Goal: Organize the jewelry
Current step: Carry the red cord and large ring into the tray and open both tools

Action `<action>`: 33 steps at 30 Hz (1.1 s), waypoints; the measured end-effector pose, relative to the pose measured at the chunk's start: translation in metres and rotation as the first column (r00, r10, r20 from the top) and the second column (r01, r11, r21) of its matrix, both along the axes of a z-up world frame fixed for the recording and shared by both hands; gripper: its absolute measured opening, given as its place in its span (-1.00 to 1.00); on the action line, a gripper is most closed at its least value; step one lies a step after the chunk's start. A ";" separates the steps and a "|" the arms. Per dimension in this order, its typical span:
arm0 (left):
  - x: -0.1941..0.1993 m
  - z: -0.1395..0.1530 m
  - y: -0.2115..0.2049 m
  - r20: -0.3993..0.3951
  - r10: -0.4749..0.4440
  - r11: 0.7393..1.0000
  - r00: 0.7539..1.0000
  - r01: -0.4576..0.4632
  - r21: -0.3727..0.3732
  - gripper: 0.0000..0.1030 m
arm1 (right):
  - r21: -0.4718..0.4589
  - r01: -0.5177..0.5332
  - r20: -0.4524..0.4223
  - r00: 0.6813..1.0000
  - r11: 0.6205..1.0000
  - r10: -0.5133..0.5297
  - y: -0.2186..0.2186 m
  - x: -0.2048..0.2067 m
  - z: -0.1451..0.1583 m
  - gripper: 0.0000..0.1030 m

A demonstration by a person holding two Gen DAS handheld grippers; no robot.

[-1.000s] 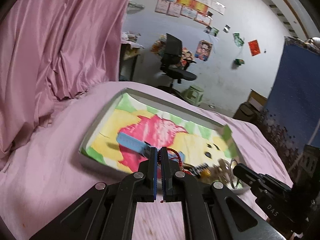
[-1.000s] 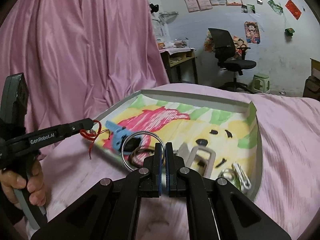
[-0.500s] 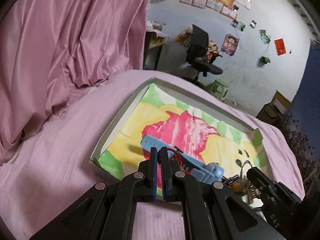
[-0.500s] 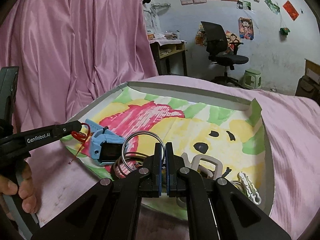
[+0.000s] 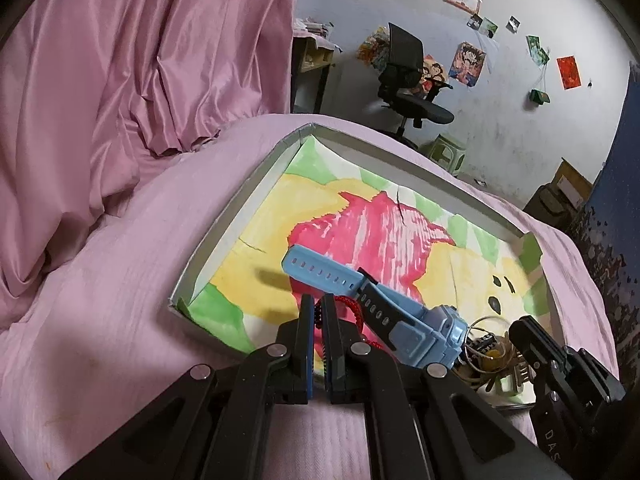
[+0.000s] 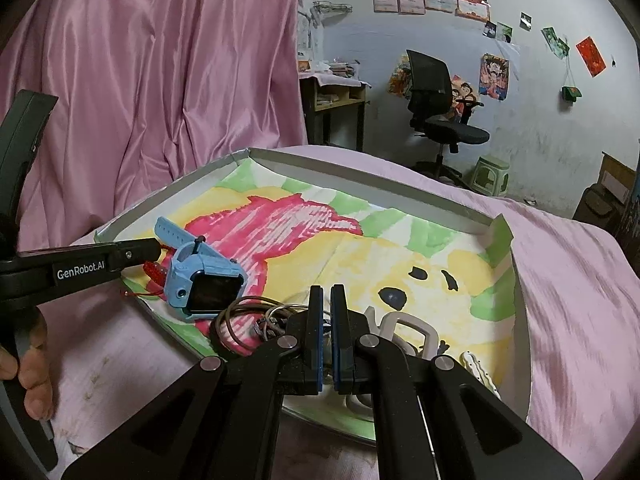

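Note:
A shallow grey tray (image 5: 224,220) (image 6: 360,172) lined with a cartoon picture lies on pink cloth. A blue watch (image 5: 384,312) (image 6: 204,280) rests in its near-left part. My left gripper (image 5: 318,312) (image 6: 156,256) is shut on a red beaded bracelet (image 5: 352,308) (image 6: 154,272), low over the tray's near-left corner and close beside the watch. My right gripper (image 6: 326,300) (image 5: 520,328) is shut on a thin silver ring (image 6: 280,312), lowered onto a heap of rings and bands (image 6: 244,320) (image 5: 486,356) at the tray's near edge.
A white buckle-shaped piece (image 6: 408,328) and a white clip (image 6: 476,368) lie in the tray's near-right part. Pink drapery (image 6: 160,80) hangs at the left. A person's hand (image 6: 32,376) holds the left gripper. An office chair (image 6: 440,120) stands far behind.
Both grippers have come down and forward over the tray. The red bracelet now hangs next to the watch, and the silver ring has dropped from upright onto the heap.

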State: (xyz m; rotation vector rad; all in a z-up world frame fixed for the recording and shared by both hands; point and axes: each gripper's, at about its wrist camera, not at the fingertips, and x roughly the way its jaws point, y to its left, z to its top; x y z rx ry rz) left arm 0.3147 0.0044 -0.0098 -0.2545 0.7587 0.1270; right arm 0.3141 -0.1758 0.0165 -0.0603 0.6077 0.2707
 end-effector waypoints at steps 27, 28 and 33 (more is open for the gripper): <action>-0.006 0.003 0.001 0.018 -0.013 1.000 1.000 0.013 -0.006 -0.81 | 0.059 0.044 0.008 0.999 0.997 -0.044 -0.014 -0.003 0.003 -0.92; -0.008 0.004 0.002 0.026 -0.017 1.000 1.000 0.018 -0.009 -0.66 | 0.062 0.046 0.009 0.999 0.997 -0.047 -0.015 -0.004 0.003 -0.92; -0.019 0.013 -0.002 0.086 -0.015 1.000 0.996 0.013 0.021 -0.03 | 0.072 0.057 0.009 0.998 0.996 -0.058 -0.019 -0.007 0.004 -0.92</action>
